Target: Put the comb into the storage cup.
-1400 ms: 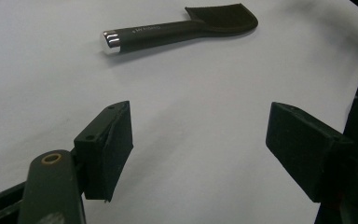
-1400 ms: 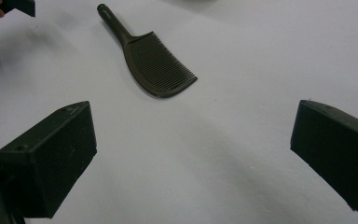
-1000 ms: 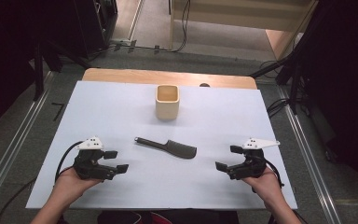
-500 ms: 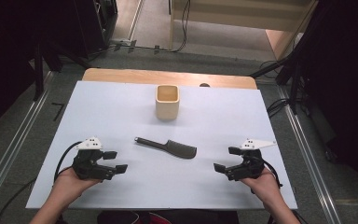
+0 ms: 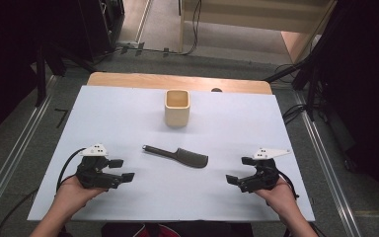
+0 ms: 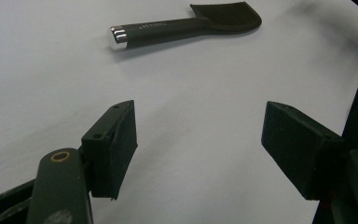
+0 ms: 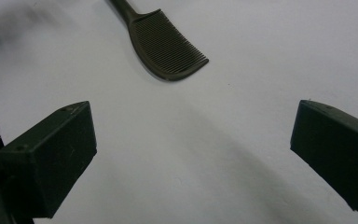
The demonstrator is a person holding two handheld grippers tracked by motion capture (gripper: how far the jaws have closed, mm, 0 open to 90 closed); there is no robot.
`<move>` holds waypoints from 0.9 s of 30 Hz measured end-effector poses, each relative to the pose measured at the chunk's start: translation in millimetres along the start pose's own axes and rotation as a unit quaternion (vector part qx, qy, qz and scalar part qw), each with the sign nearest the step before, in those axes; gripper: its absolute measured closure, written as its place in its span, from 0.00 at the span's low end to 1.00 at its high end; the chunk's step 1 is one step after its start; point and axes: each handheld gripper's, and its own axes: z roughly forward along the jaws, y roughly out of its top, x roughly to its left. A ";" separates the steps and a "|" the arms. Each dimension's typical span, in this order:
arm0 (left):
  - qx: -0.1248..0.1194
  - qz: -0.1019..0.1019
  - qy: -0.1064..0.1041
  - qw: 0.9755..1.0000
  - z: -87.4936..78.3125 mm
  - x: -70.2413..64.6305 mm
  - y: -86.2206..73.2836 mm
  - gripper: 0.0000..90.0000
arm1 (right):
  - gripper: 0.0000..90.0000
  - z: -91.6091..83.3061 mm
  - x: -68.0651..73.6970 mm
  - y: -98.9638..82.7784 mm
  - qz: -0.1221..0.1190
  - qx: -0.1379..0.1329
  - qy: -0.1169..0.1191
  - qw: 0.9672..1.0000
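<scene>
A dark comb [image 5: 177, 157] with a straight handle lies flat on the white sheet [image 5: 103, 113], handle pointing left. A beige square cup [image 5: 177, 107] stands upright behind it. My left gripper [image 5: 125, 169] rests near the front left, pointing right toward the comb's handle, jaws open and empty. My right gripper [image 5: 236, 170] sits at the front right, pointing left toward the comb's toothed end, also open and empty. In the left gripper view the comb [image 6: 186, 25] lies ahead of the open gripper [image 6: 198, 140]. The right gripper view shows the comb's teeth [image 7: 168, 44] beyond the open gripper [image 7: 191, 149].
The sheet covers a wooden table whose far edge [image 5: 128, 79] shows behind the cup. Metal rails [image 5: 10, 163] run along both sides of the table. Cables lie on the floor beyond, near dark equipment stands.
</scene>
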 end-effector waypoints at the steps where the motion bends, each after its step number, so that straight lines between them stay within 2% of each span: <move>1: 0.002 0.000 0.002 1.000 -0.1 0.4 -0.3 0.31 | 0.00 -0.1 0.1 -0.3 -0.001 0.000 0.001 1.000; 12: -0.001 0.002 0.005 1.000 -2.2 1.5 0.7 0.31 | 0.00 1.4 3.4 -2.5 -0.010 0.008 0.010 1.000; 16: 0.003 0.012 0.003 1.000 -0.7 -0.1 -0.2 0.31 | 0.00 1.5 2.8 -2.5 -0.010 0.008 0.011 1.000; 20: 0.009 0.017 0.001 1.000 1.1 -0.8 0.1 0.31 | 0.00 0.7 0.7 -2.7 -0.005 0.005 -0.006 1.000; 27: 0.007 0.017 0.003 1.000 1.3 -0.2 1.4 0.31 | 0.00 1.1 -0.7 -3.1 -0.001 0.005 -0.005 1.000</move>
